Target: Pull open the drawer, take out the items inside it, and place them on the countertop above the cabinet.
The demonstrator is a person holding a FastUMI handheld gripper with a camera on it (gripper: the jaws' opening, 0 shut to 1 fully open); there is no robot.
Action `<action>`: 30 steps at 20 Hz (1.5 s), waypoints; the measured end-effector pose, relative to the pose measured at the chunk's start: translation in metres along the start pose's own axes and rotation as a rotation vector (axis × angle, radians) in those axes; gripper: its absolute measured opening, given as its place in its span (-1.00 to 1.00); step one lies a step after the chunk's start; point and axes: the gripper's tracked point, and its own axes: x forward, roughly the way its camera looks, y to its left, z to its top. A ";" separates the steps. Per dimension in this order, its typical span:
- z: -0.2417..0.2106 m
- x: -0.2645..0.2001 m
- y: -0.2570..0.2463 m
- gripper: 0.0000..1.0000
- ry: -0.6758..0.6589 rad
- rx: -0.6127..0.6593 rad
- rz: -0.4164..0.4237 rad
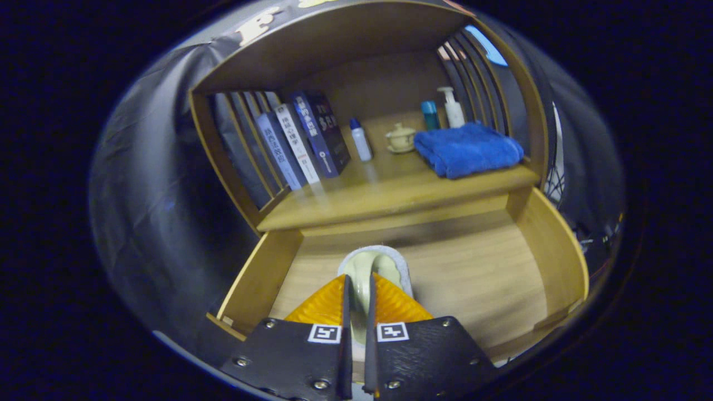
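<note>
The wooden drawer [546, 245] stands pulled open below the countertop [390, 192]. My gripper [359, 289] is over the drawer's inside, its fingers shut on the rim of a pale, cream-coloured dish or cup [374, 262] with a white rim, which sticks up just ahead of the fingertips. The part of the dish between the fingers is hidden. The drawer floor around it is bare wood.
On the countertop a folded blue towel [468, 149] lies at the right, with a lidded cream teacup [401, 137], a small white bottle [360, 139], a teal bottle [429, 115] and a pump bottle [452, 107] behind. Several books [303, 139] lean at the left.
</note>
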 end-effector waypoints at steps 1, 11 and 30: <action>0.008 -0.006 0.001 -0.81 -0.036 -0.029 -0.001; 0.067 -0.026 0.015 -0.82 -0.270 -0.166 -0.003; 0.148 0.146 -0.005 -0.82 -0.300 0.099 -0.050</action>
